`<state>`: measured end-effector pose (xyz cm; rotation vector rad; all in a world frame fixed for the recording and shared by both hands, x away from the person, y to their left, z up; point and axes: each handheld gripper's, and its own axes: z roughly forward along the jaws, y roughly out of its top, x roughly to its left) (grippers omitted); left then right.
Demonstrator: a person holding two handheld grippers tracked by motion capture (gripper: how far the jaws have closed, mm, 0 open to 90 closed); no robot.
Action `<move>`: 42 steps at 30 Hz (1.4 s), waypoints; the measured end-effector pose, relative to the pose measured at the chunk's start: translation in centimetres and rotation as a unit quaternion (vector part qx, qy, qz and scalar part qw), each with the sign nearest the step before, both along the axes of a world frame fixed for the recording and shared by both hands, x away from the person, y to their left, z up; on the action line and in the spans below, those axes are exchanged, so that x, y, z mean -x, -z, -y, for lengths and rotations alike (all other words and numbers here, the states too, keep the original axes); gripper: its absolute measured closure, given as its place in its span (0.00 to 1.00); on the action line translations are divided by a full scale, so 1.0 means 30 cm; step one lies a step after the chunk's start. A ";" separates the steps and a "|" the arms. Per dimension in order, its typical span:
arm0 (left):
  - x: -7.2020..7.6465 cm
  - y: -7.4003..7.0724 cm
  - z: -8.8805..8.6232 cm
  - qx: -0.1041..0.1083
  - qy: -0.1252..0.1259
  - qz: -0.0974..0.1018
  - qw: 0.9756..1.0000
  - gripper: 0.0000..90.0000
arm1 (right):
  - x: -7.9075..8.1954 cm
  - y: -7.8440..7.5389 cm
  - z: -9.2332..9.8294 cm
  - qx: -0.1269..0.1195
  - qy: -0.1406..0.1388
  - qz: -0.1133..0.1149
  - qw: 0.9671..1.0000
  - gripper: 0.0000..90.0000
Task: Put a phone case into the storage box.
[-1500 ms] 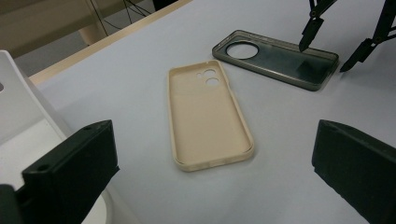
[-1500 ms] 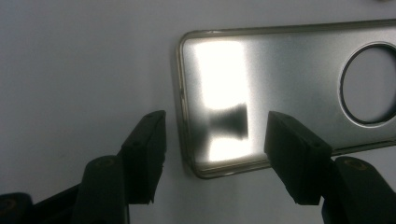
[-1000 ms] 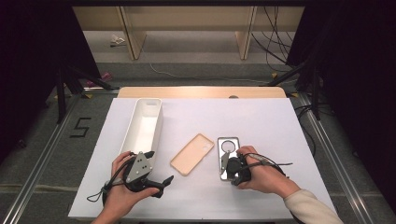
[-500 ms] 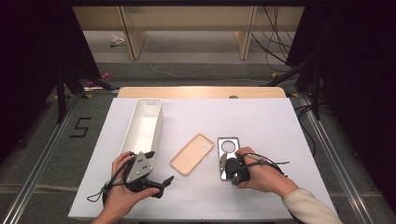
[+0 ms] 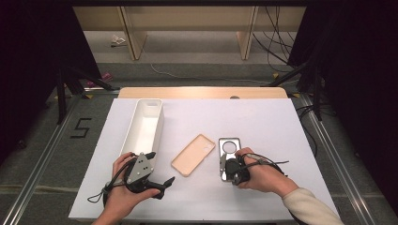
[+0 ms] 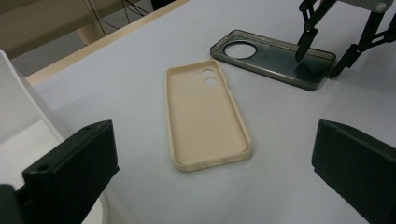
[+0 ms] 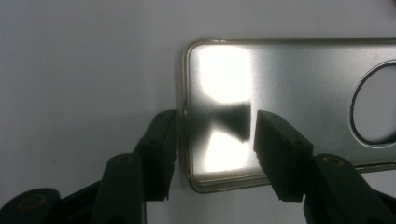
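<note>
The right gripper (image 7: 212, 140) has been closing, fingers (image 7: 161, 149) apart astride the grey phone case's (image 7: 299, 107) near short edge, unclamped

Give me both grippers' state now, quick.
Left gripper: open, holding nothing.
Right gripper: jaws have just been closing astride the end wall of the grey phone case; not yet gripping.

A bin (image 5: 145, 124) lies along the bench's (image 5: 263, 117) left edge. A phone case (image 5: 193, 154) lies mid-bench toward the near edge, with a second case (image 5: 229, 147) just to its right.
</note>
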<state>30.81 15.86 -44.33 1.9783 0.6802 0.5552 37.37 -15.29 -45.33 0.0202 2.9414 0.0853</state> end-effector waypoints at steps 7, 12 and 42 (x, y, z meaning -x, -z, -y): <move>0.001 0.000 0.001 -0.001 0.002 -0.001 1.000 0.00 | 0.000 0.001 -0.004 0.000 -0.006 -0.009 1.000 0.64; 0.000 0.001 0.001 -0.001 0.003 -0.001 1.000 0.00 | 0.001 -0.002 -0.008 0.005 -0.009 -0.014 1.000 0.71; 0.001 0.003 0.005 -0.002 0.007 -0.004 1.000 0.00 | 0.015 0.000 -0.013 0.008 0.001 -0.037 0.999 0.96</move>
